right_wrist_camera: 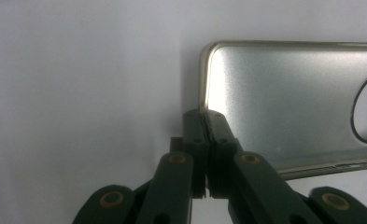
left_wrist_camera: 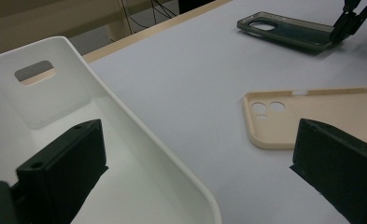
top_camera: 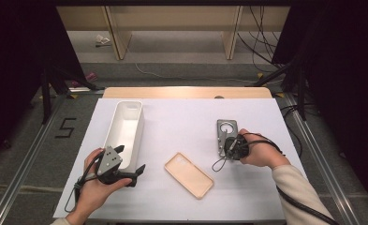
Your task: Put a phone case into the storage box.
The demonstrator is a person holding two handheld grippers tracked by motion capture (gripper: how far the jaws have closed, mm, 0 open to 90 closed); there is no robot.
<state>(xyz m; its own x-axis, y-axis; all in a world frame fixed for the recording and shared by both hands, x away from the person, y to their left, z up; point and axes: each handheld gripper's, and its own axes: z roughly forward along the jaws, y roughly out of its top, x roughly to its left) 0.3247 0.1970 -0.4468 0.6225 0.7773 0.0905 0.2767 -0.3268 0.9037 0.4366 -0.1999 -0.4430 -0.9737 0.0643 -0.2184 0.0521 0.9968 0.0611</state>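
Right gripper (right_wrist_camera: pixel 205 122): jaws pinched together on the near rim of the grey phone case (right_wrist_camera: pixel 293 98).
Grey phone case: flat on the bench (top_camera: pixel 181 122), well right of the white bin (top_camera: pixel 125 129).
Left gripper (top_camera: pixel 128 161): jaws apart, straddling the white bin's near wall.
Beige phone case (top_camera: pixel 189 175): just right of the white bin's near end.

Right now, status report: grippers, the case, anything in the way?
Right gripper shut on grey case rim. Left gripper open, straddling white bin wall. Beige case lies apart, nothing blocking.
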